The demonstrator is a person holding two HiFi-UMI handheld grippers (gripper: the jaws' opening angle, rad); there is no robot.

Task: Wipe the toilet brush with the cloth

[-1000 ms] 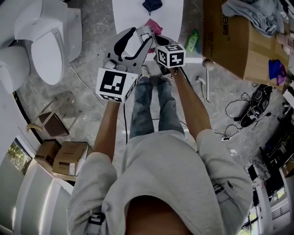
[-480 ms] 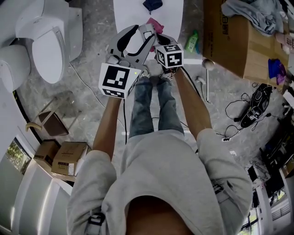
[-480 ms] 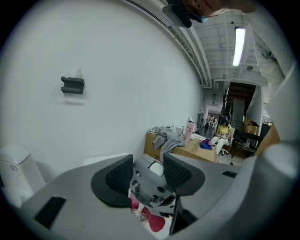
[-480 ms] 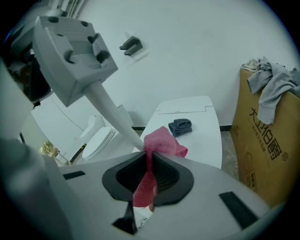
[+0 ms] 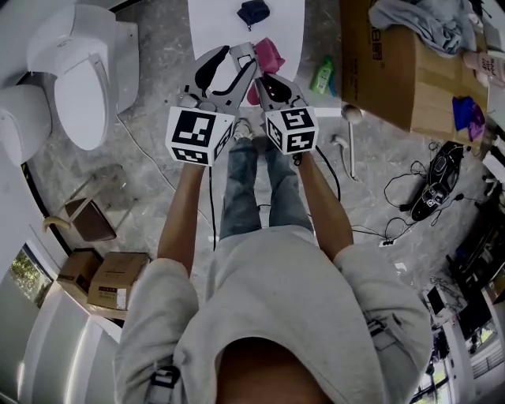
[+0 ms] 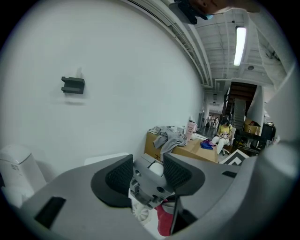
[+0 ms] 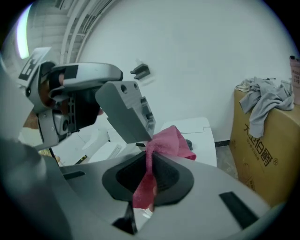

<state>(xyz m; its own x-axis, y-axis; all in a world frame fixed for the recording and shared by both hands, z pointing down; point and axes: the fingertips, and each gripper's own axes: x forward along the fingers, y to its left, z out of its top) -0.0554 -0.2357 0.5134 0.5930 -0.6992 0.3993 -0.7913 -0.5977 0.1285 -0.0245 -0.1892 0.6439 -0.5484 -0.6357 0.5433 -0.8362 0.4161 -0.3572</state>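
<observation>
My right gripper (image 7: 149, 164) is shut on a pink cloth (image 7: 168, 140), which is pinched between its pads and bunches out past them. In the head view both grippers are held out in front of the person, above their legs. The right gripper (image 5: 259, 79) meets the left gripper (image 5: 241, 57) at the cloth (image 5: 270, 54). My left gripper (image 6: 147, 171) stands open, and a grey tip of the other gripper shows between its pads with the cloth (image 6: 164, 222) below. A white long-handled tool (image 5: 349, 142), perhaps the toilet brush, lies on the floor to the right.
A white toilet (image 5: 79, 71) stands at the left. Ahead lies a white mat (image 5: 229, 28) with a dark item (image 5: 254, 11) on it. A green bottle (image 5: 322, 76) and a cardboard box (image 5: 390, 67) with clothes are on the right, cables (image 5: 434, 189) beyond, and small boxes (image 5: 110, 272) at lower left.
The right gripper has drawn back toward the person, so more of the pink cloth shows ahead of it. The left gripper rose slightly and stays at the cloth.
</observation>
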